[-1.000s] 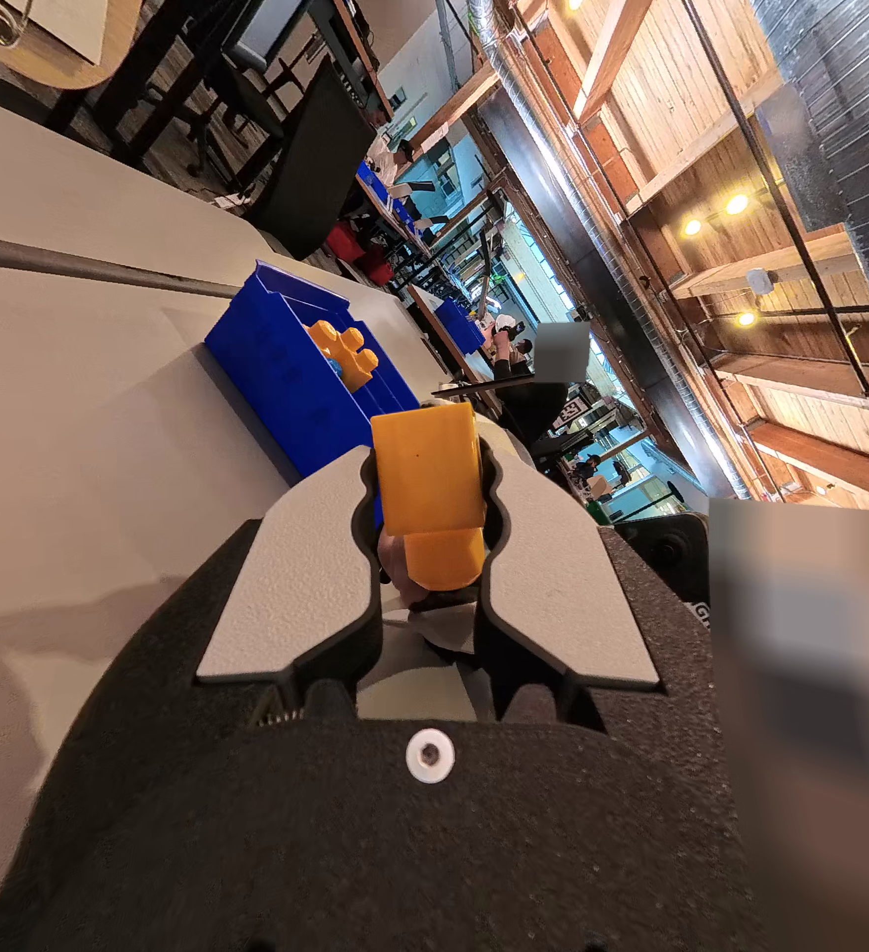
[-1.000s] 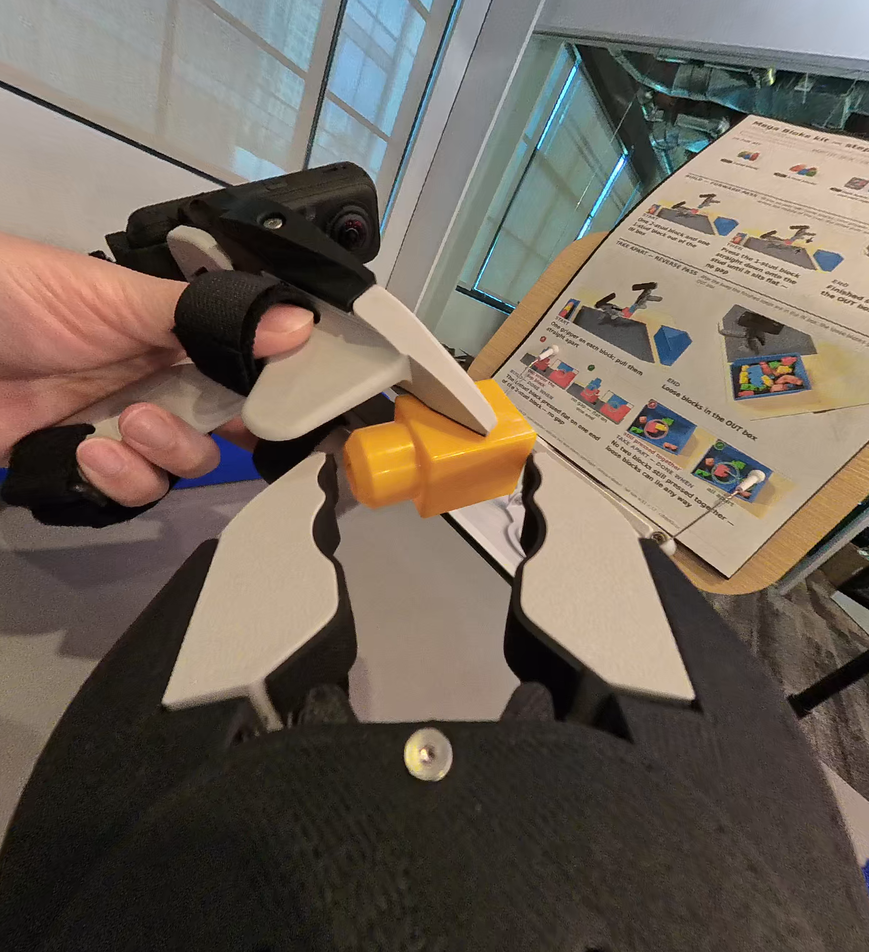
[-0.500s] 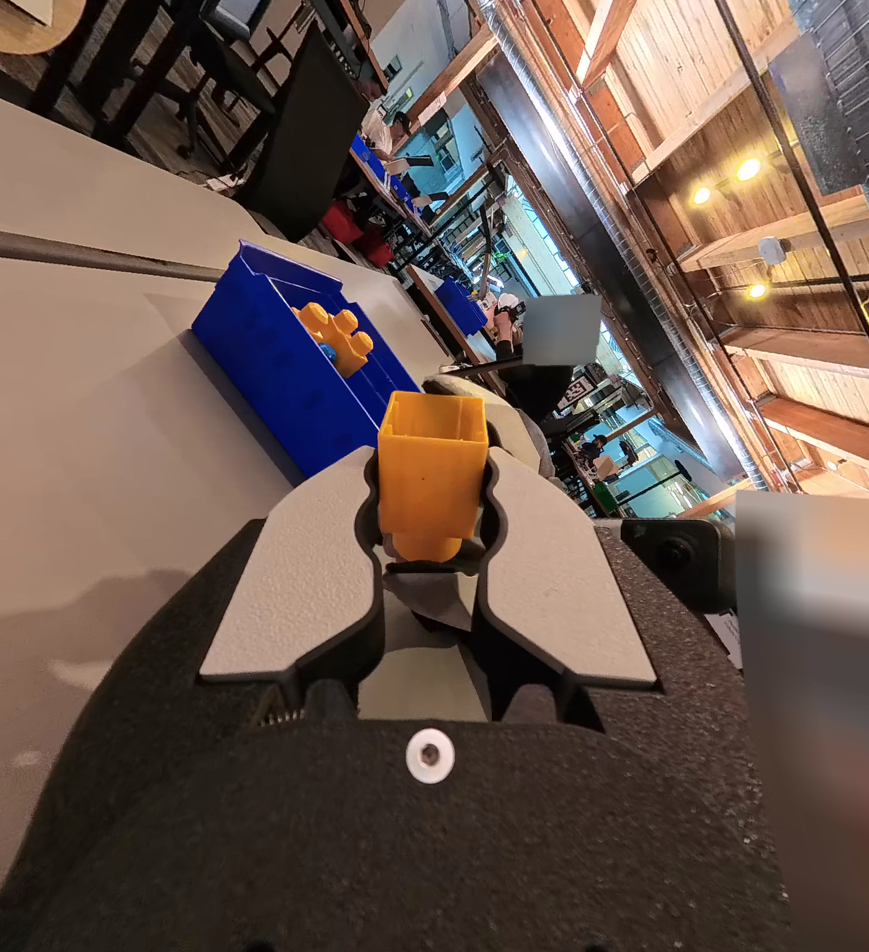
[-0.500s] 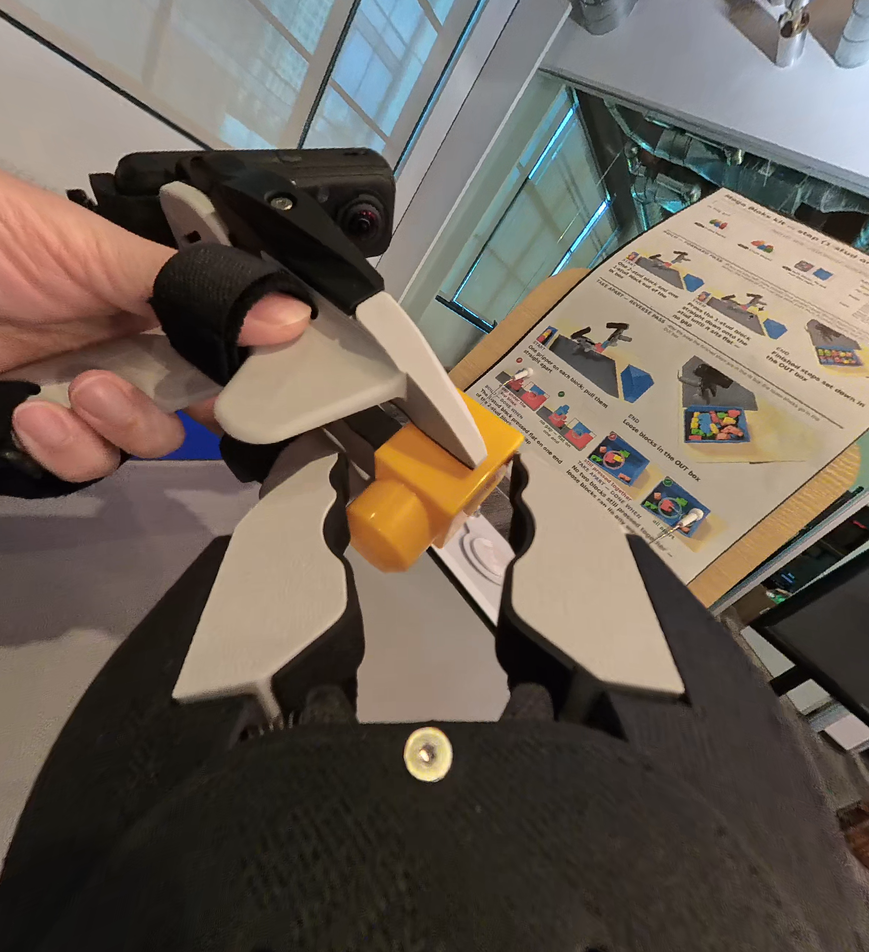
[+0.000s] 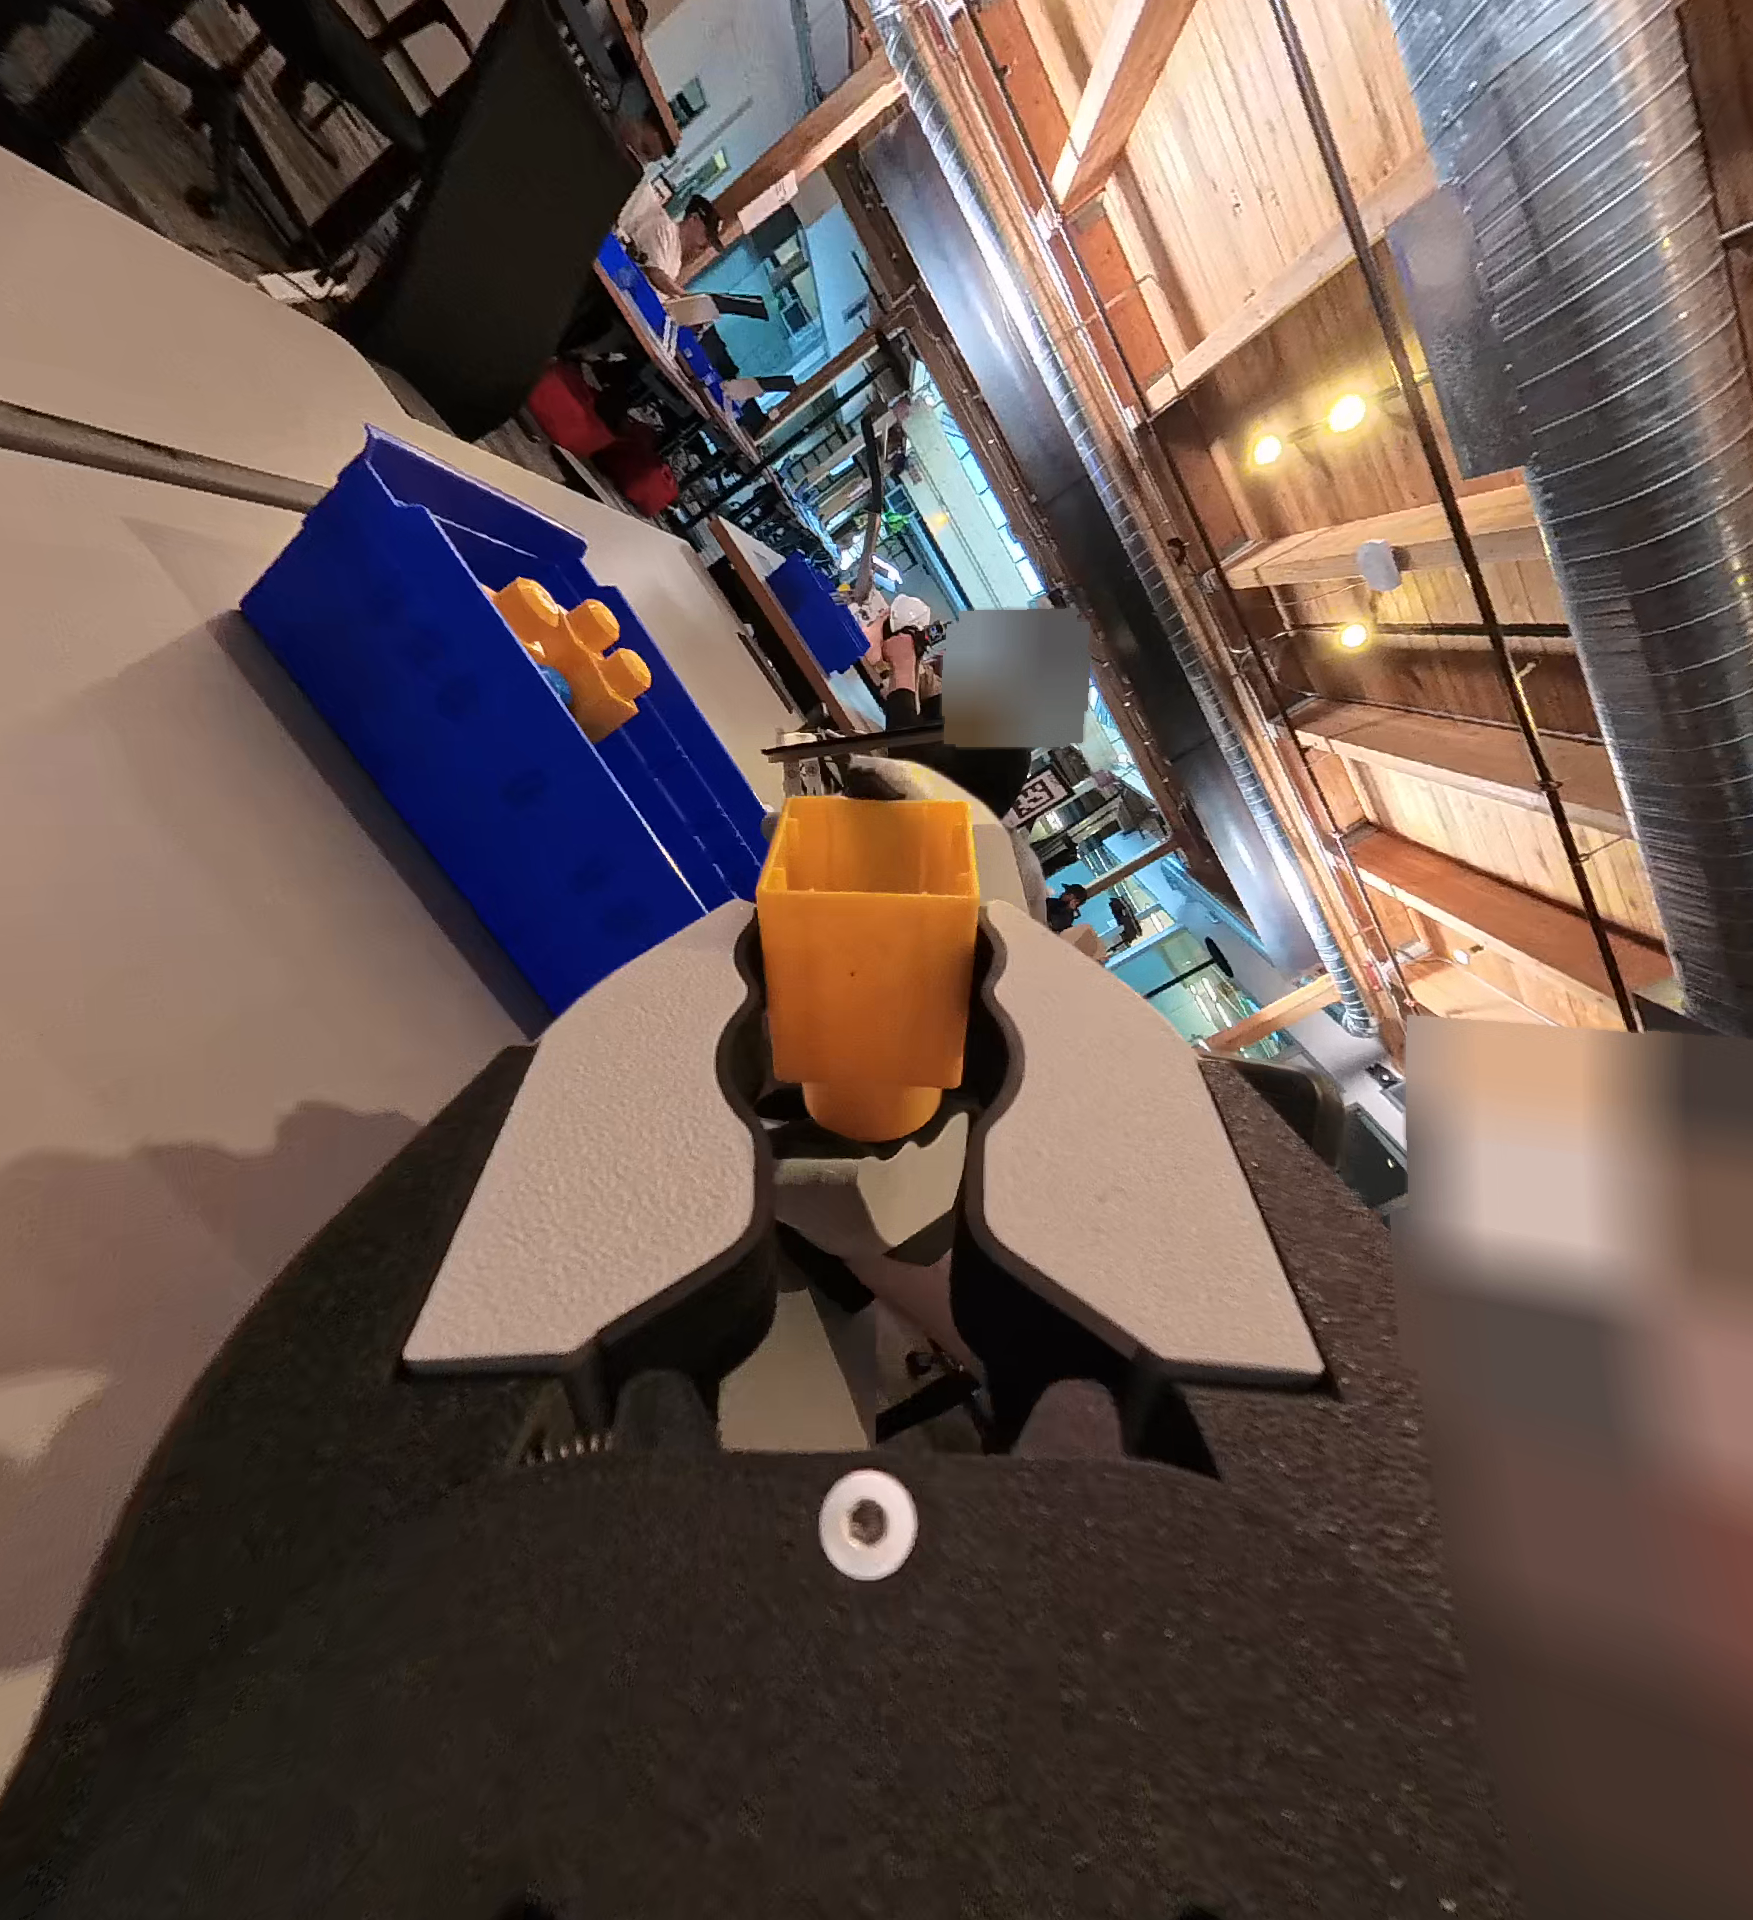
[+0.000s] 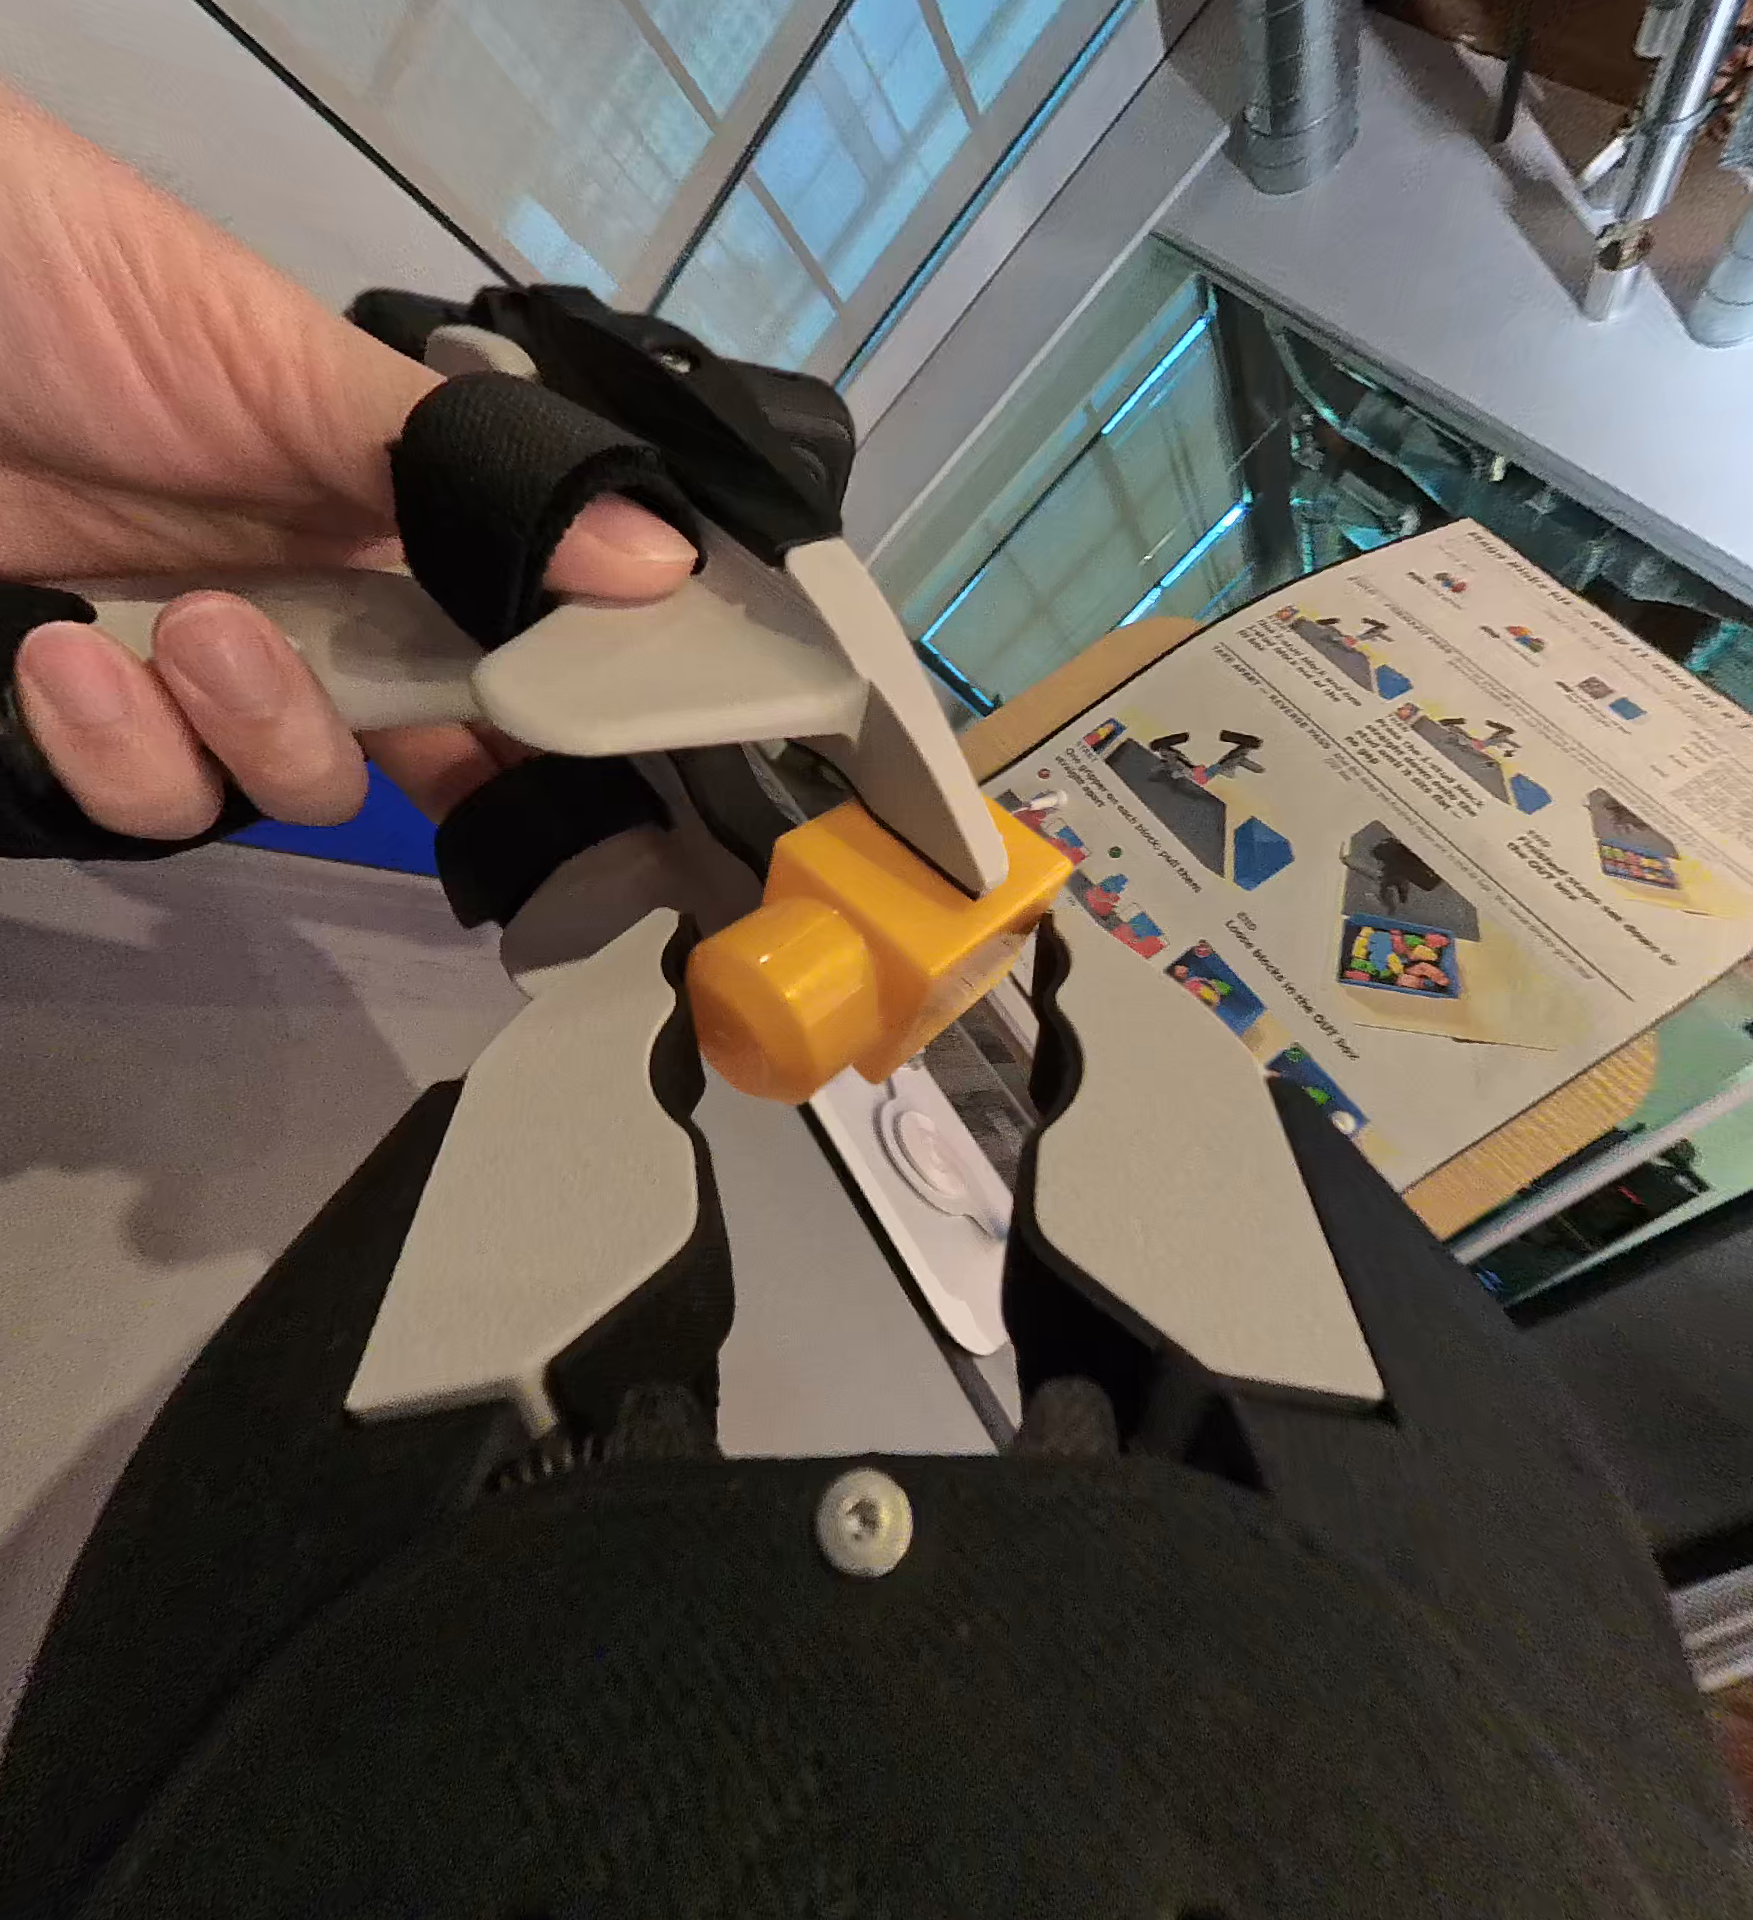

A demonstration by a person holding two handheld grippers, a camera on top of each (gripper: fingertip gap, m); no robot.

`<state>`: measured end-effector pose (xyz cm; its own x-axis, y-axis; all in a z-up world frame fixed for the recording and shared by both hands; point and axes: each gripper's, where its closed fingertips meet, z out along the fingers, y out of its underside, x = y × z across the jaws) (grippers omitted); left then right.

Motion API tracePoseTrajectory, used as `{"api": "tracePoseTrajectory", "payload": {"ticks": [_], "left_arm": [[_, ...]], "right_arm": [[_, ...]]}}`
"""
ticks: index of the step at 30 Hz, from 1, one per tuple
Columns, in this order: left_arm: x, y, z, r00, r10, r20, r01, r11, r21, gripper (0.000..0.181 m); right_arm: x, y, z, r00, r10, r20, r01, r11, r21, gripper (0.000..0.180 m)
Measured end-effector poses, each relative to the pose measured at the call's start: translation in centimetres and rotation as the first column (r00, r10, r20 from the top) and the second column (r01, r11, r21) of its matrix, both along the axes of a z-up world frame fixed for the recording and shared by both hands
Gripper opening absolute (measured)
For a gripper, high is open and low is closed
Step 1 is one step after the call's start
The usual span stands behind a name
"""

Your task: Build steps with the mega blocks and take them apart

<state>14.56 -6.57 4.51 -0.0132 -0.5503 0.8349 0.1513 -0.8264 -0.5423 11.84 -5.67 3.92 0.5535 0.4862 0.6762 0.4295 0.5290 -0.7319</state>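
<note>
My left tool (image 5: 870,1023) clamps the orange single-stud plastic block (image 5: 867,966) mid-air, offering it between my right tool's (image 6: 856,1023) parted fingers.

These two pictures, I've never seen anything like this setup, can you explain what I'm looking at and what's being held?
There is no robot here: a person holds a hand-operated claw in each hand, with a camera on each looking along its two fingers. One picture comes from the left claw, shut on a single-stud orange block. The other comes from the right claw, open, with the same block between its fingers. The person's hand works the left claw there. On the grey table sits a blue bin holding more blocks. An instruction sheet stands behind.
</note>
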Motion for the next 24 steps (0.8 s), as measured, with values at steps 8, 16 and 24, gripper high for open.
{"api": "tracePoseTrajectory", "payload": {"ticks": [8,16,24], "left_arm": [[-0.1,-0.1,0.2,1.0,-0.022,-0.013,0.023,0.999,0.036,0.039],[-0.3,-0.4,1.1,1.0,-0.021,0.014,0.021,0.997,0.068,0.036],[-1.2,0.4,1.7,0.997,-0.009,0.08,0.007,1.0,0.026,0.043]], "right_arm": [[-0.1,-0.5,0.1,0.993,0.113,-0.017,-0.114,0.989,-0.097,0.061],[0.9,-0.6,1.0,0.985,0.172,-0.021,-0.173,0.976,-0.134,0.035],[1.7,-0.4,0.9,0.977,0.215,0.003,-0.203,0.929,-0.31,0.035]]}}
